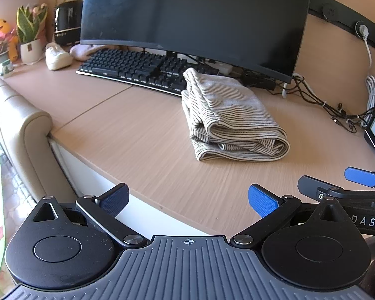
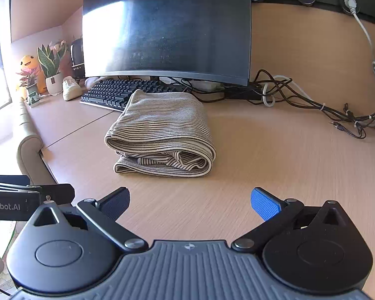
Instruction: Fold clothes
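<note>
Striped garment [image 2: 162, 135] lies folded on table [image 2: 275, 150], far edge against keyboard [image 2: 117, 92]. Left tool [image 1: 188, 197] and right tool [image 2: 190, 200] both spread, empty, near it.

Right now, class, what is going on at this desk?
A person holds two handheld tools above the near edge of a light wooden desk. The left tool and the right tool are both open and hold nothing. A grey-and-white striped garment lies folded into a thick bundle ahead of them, apart from both, its far end against a black keyboard under a dark curved monitor.
</note>
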{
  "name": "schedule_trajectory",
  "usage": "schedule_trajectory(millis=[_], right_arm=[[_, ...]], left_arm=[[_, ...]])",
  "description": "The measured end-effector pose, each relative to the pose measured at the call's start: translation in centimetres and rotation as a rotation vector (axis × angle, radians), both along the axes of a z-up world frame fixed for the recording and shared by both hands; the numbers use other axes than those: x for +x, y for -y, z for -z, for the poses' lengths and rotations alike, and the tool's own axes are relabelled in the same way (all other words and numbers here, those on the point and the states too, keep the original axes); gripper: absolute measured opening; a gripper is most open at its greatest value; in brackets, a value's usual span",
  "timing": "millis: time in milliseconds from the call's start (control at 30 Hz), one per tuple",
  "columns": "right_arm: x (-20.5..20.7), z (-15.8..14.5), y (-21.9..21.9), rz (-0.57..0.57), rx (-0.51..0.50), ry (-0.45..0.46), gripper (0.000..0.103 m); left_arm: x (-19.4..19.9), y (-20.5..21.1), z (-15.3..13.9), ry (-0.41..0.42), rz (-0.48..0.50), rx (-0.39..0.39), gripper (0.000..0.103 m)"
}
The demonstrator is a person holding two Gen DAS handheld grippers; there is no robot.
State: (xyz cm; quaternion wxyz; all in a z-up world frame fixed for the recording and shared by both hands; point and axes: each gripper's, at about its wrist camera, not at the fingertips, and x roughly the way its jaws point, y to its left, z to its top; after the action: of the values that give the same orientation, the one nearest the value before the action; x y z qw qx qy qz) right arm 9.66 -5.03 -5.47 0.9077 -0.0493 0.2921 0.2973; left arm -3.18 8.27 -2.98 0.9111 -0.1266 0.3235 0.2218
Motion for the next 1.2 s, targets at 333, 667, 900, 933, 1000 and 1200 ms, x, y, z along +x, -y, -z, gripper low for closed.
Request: schedule_trajectory(millis=[333, 667, 900, 933, 1000, 1200], right_arm=[[0.23, -0.07, 0.4, 0.013, 0.014, 0.001, 0.103], [0.31, 0.13, 0.79, 0.025, 0.022, -0.012, 0.103], [0.38, 0.22, 0.67, 0.022, 0.022, -0.017, 0.103], [0.39, 0.23, 0.67, 0.022, 0.022, -0.017, 0.103], [0.45, 0.21, 0.69, 0.023, 0.023, -0.018, 0.103], [0.58, 0.29, 0.57, 0.02, 0.022, -0.018, 0.103]], left_arm=[[0.17, 0.13, 0.09, -0.006, -0.003, 0.0, 0.103], [0.4, 0.22, 0.17, -0.012, 0.004, 0.001, 0.103], [0.56, 0.08, 0.16, -0.013, 0.005, 0.001, 0.103], [0.61, 0.01, 0.16, -0.013, 0.006, 0.001, 0.103], [0.61, -0.05, 0.18, -0.012, 0.003, 0.0, 0.103], [0.71, -0.21, 0.27, -0.008, 0.0, -0.002, 0.103]])
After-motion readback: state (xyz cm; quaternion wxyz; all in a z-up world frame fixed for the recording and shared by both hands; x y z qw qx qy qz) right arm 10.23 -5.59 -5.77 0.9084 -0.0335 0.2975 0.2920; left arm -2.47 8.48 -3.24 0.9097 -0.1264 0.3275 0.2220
